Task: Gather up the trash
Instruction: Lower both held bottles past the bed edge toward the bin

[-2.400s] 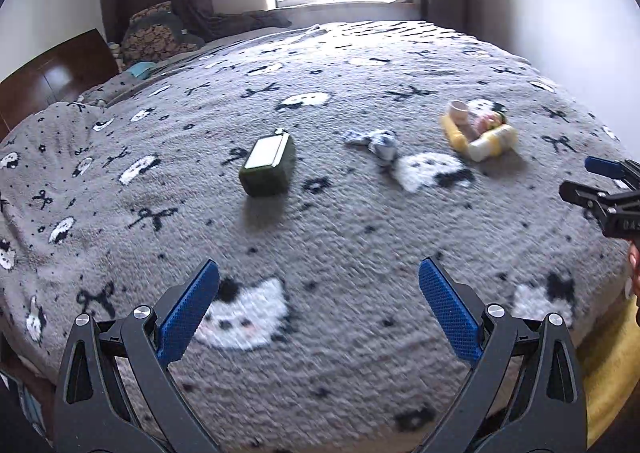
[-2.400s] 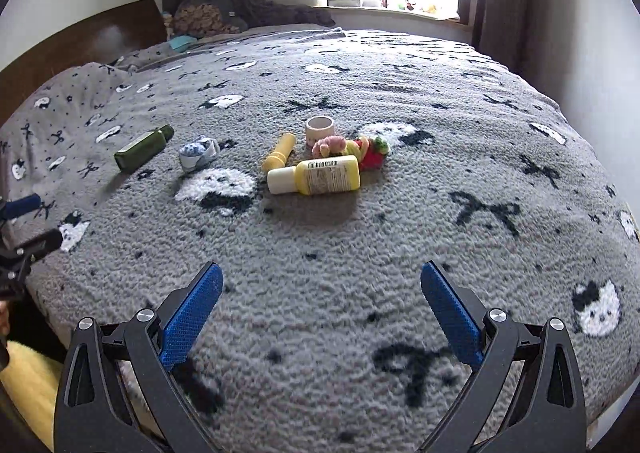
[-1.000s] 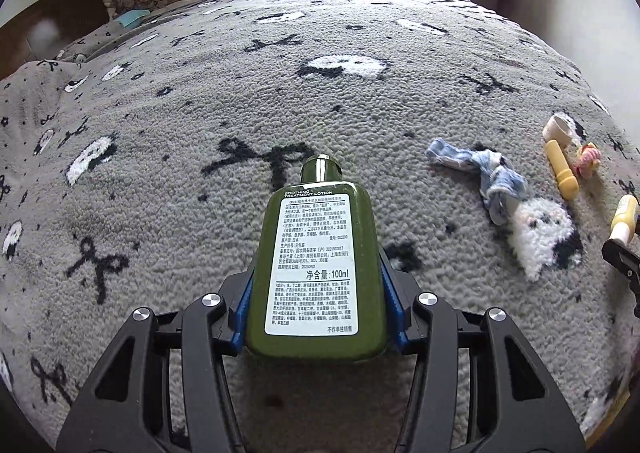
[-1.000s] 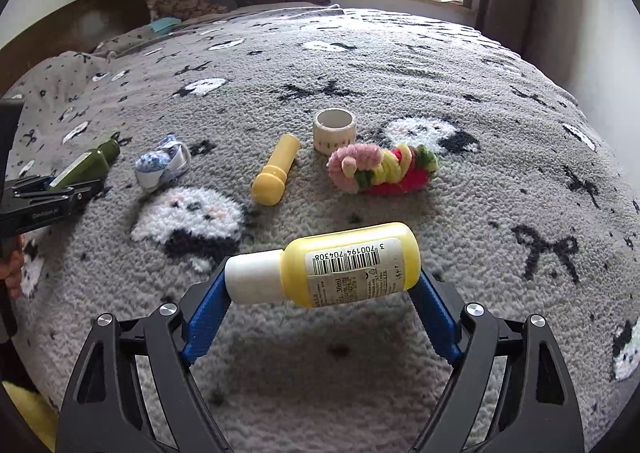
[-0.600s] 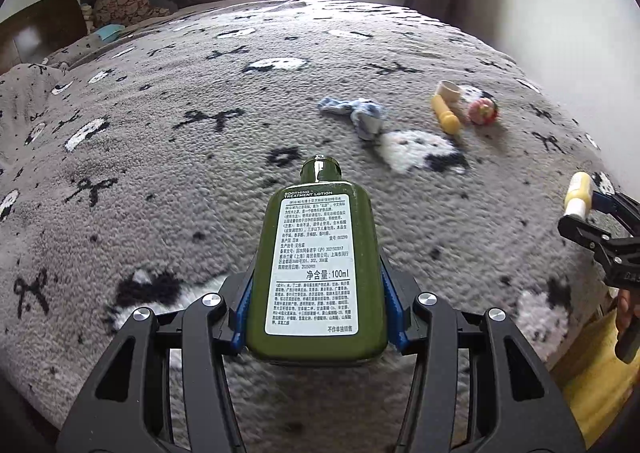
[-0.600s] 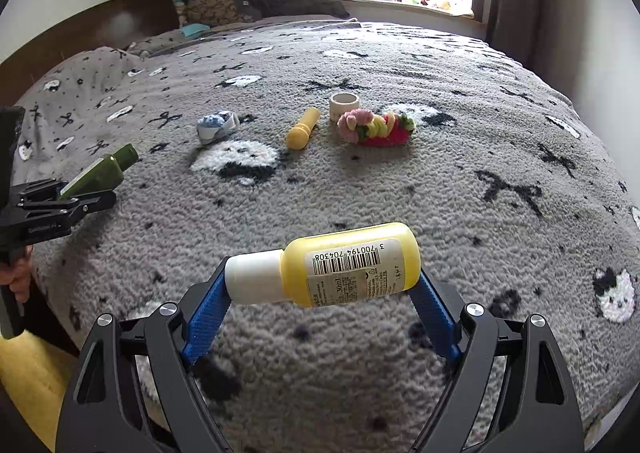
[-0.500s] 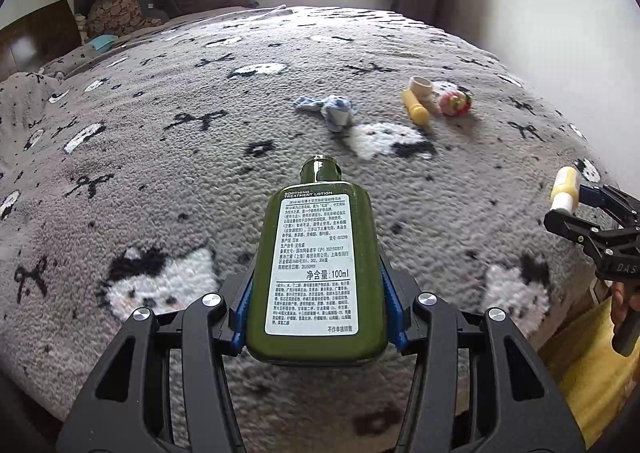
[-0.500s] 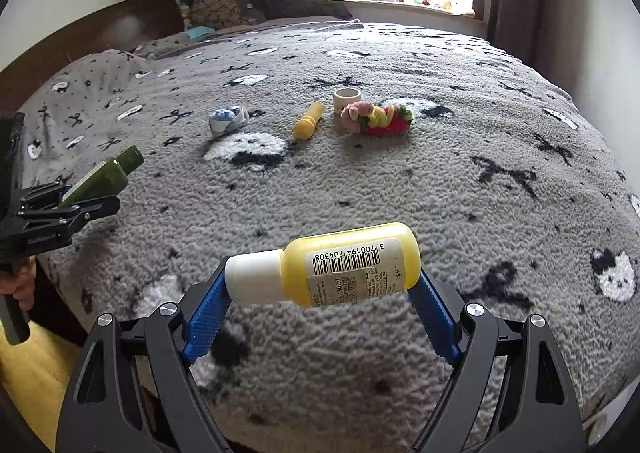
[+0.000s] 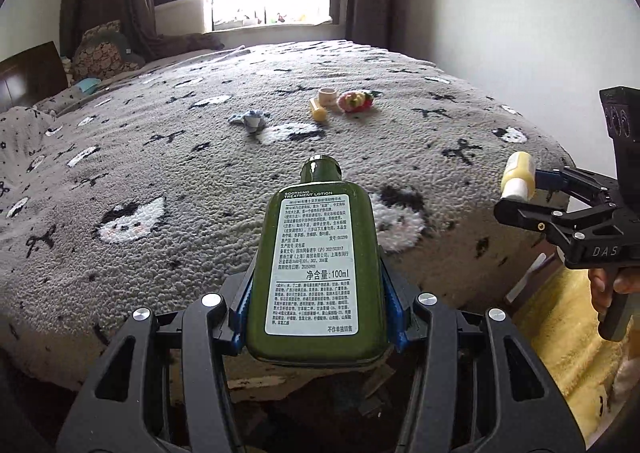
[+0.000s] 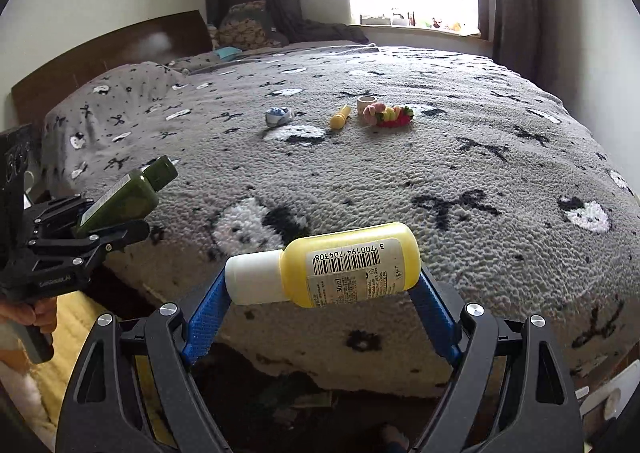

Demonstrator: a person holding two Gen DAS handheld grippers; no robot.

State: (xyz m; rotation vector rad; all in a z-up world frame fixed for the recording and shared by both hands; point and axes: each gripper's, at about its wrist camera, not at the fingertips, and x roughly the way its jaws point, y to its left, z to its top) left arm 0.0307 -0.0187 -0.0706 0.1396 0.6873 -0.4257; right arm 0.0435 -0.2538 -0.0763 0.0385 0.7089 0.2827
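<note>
Now the left gripper is clamping a green lotion bottle between its blue pads, cap pointing far, label facing up. The bottle is hanging over the near edge of the bed, above the dark gap below the blanket's hem. To its right, the right gripper is gripping a small yellow bottle sideways, white cap to the left, also hanging just past the near edge of the bed. Both grippers are sitting side by side with open air between them.

Far out on the grey blanket, well apart from both grippers, a yellow tube, a small roll of tape and a bunch of colourful hair ties are lying close together, with a blue-and-white wad to their left. The wide stretch of blanket between these and the near edge is lying bare.
</note>
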